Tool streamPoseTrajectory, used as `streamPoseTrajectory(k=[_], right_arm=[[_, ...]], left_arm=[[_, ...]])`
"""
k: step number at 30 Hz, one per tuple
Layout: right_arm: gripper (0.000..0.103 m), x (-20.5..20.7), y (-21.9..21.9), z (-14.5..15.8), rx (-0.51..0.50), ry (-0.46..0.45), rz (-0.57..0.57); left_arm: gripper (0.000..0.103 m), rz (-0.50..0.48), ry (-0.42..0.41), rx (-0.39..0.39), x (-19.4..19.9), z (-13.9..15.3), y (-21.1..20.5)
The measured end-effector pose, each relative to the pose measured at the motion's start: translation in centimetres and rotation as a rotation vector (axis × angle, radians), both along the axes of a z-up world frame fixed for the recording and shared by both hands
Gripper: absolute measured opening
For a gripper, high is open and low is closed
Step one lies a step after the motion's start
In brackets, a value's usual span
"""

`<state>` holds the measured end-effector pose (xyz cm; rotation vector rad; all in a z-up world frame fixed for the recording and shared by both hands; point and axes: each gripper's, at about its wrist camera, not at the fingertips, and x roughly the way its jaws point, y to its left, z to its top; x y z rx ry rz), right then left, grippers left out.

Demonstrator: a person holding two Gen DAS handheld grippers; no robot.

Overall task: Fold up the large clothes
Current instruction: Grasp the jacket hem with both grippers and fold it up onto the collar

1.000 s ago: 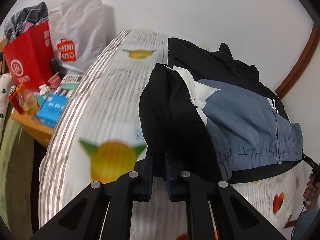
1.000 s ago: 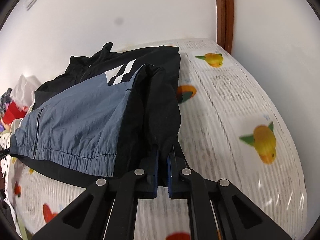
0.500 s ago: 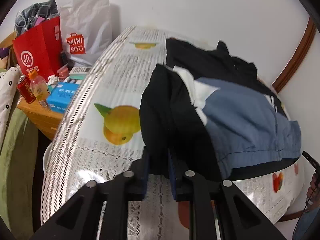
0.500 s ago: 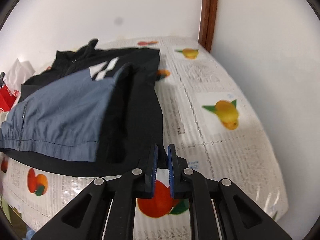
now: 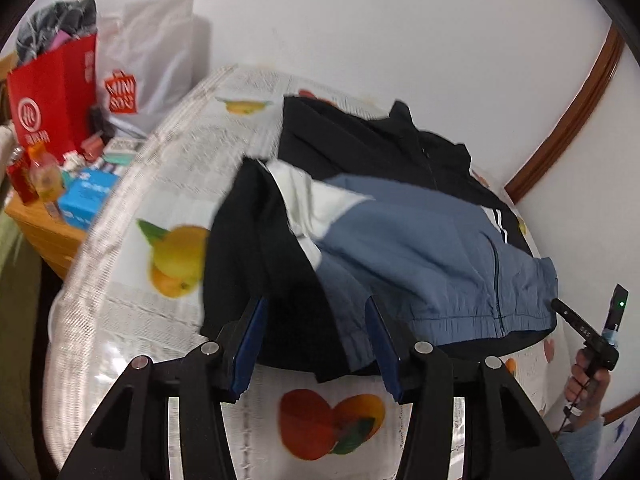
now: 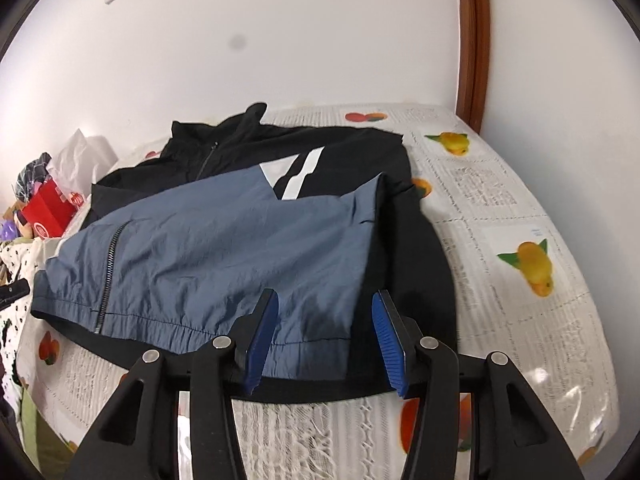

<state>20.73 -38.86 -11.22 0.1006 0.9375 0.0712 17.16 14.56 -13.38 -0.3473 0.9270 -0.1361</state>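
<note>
A: Left wrist view first. Where is the jacket [image 5: 400,240]?
B: Across the middle of the frame, flat on the bed [image 5: 132,320]. Its black sleeve [image 5: 264,264] is folded in over the blue front, reaching down to centre-bottom.
A: And the left gripper [image 5: 316,336]?
B: Bottom centre. Its fingers [image 5: 250,344] stand apart; they have just been opening. The sleeve end lies between them, and the pads do not press on it.
A: Anything else?
B: A red bag [image 5: 52,96] and a white bag [image 5: 148,64] at upper left. A hand [image 5: 588,376] with a black handle shows at the right edge.
A: Right wrist view?
B: The jacket [image 6: 224,240] fills the centre and left, collar towards the wall. The other black sleeve [image 6: 404,264] runs down its right side.
A: The right gripper [image 6: 326,340]?
B: Bottom centre, fingers [image 6: 262,336] parted, also just been opening. The hem lies between them, ungripped.
</note>
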Motion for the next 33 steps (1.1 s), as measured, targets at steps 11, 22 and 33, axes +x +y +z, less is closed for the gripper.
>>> streamPoseTrajectory(k=[11,22,33], right_arm=[[0.016,1.2,1.0,-1.2,-0.046,0.027,-0.017],[0.008,1.3,-0.1,4.0,0.064,-0.118,0.000],[0.008,6.7,-0.7,5.0,0.112,-0.157,-0.038]], left_arm=[[0.021,-0.057,0.025,0.015,0.6,0.1,-1.9],[0.015,-0.056,-0.084,-0.003,3.5,3.9,-1.8],[0.015,-0.032,-0.096,-0.006,9.7,4.3,-1.9]])
